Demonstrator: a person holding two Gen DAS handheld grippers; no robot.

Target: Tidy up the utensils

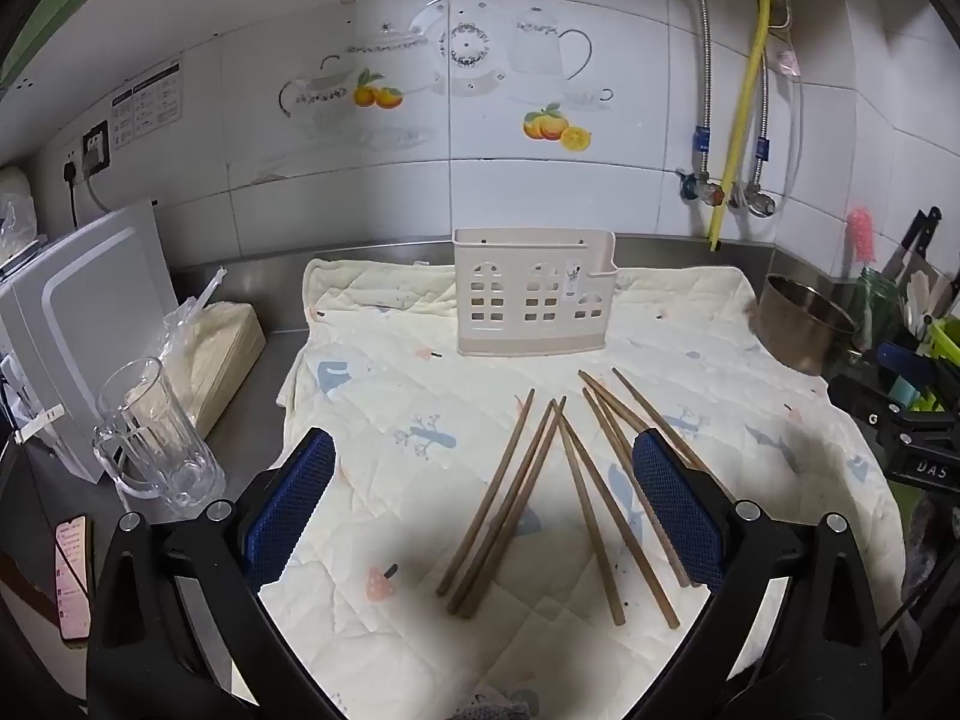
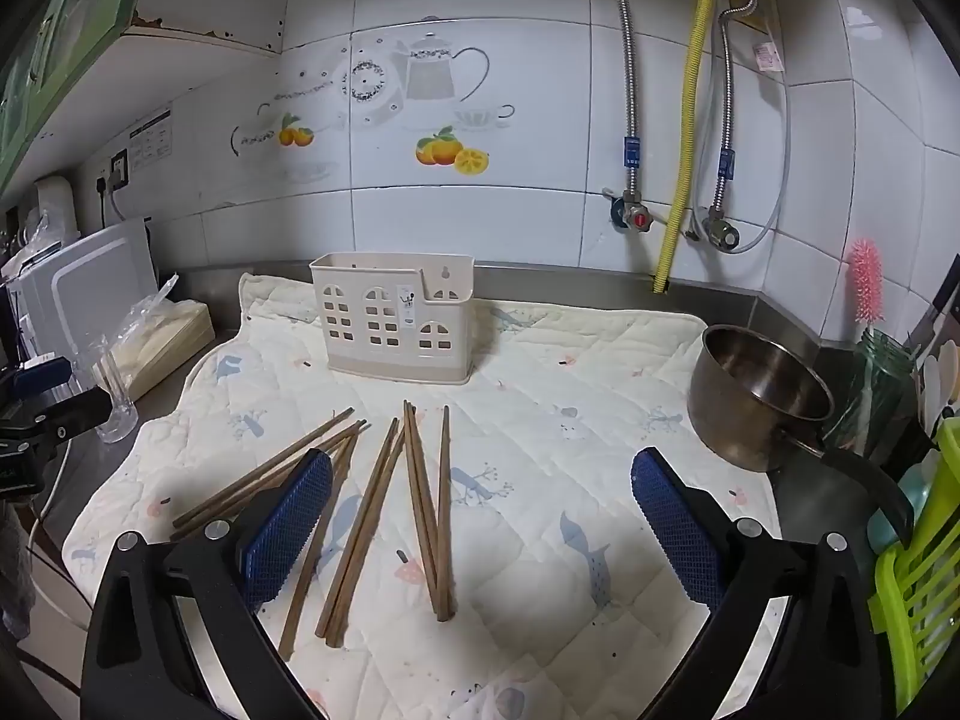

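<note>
Both tools stand wide and hold nothing: the left tool (image 1: pixel 483 510) and the right tool (image 2: pixel 480 531) hang tilted down over the near part of the quilted mat (image 1: pixel 384 396), which covers the counter (image 1: pixel 252 384).

The chopsticks (image 1: pixel 540 492) lie loose on the mat in front of the holder (image 1: pixel 534 294), between it and the tools, fanned in small bunches. Their long axes run mostly near to far, so each stick points roughly along a tool's own fingers. In the left wrist view they sit between the fingers and toward the right pad, one bunch passing behind that pad. In the right wrist view the chopsticks (image 2: pixel 384 504) lie toward the left pad. So the pile is between the two tools, about equally near each. A grasp across a stick would, I judge, call for a turn of the wrist or closing on a tip.

The holder (image 2: pixel 393 324) stands upright at the far side of the mat, near the wall, top open, with bare mat around it.

Left of the holder, off the mat, stands a glass mug (image 1: pixel 156 438); right of it sits a steel pot (image 2: pixel 756 396). Both flank the route but leave the middle free.
</note>
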